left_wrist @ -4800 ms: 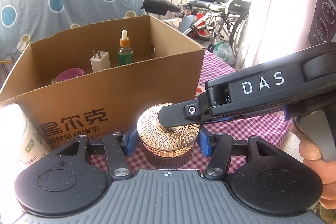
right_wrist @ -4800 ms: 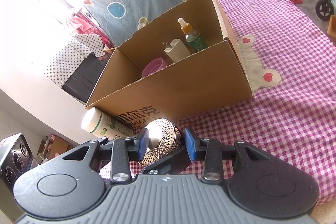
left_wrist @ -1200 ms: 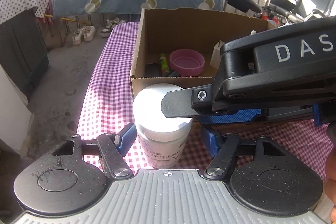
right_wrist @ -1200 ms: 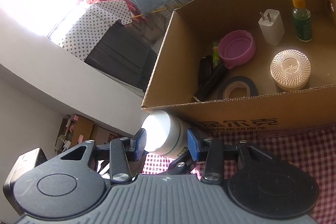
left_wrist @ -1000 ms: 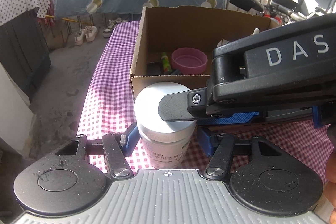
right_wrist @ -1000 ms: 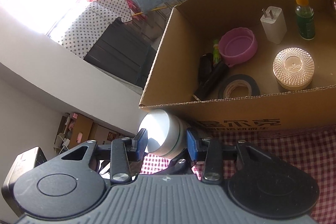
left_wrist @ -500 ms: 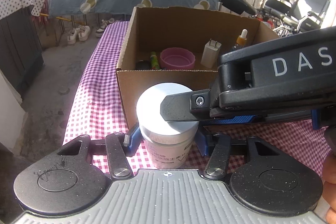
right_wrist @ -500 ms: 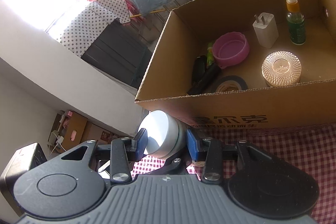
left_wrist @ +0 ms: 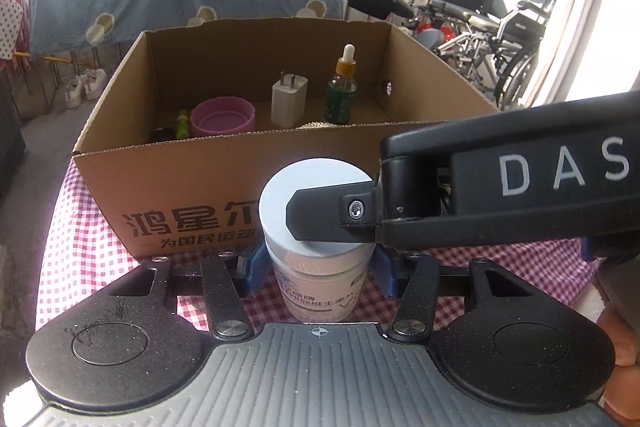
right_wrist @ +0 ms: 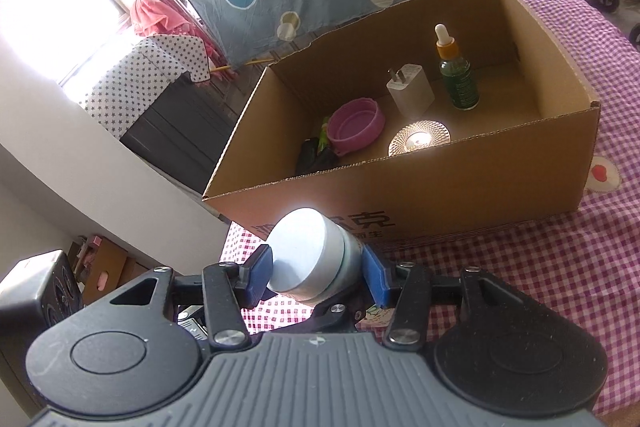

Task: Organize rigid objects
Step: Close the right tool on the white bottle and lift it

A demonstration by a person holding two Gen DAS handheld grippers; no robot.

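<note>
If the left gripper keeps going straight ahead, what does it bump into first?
The left gripper already has the white-lidded plastic jar between its fingers. Straight beyond it, probably the front wall of the brown cardboard box.

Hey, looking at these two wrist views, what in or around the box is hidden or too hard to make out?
- White jar: left wrist view, label partly covered by the right tongs and the camera mount.
- Gold jar: right wrist view, its body sits behind the cardboard box front wall, lid glaring.
- Dark items beside the pink bowl: shadowed, unidentifiable.
- Left tongs: contact with the jar unclear.
</note>
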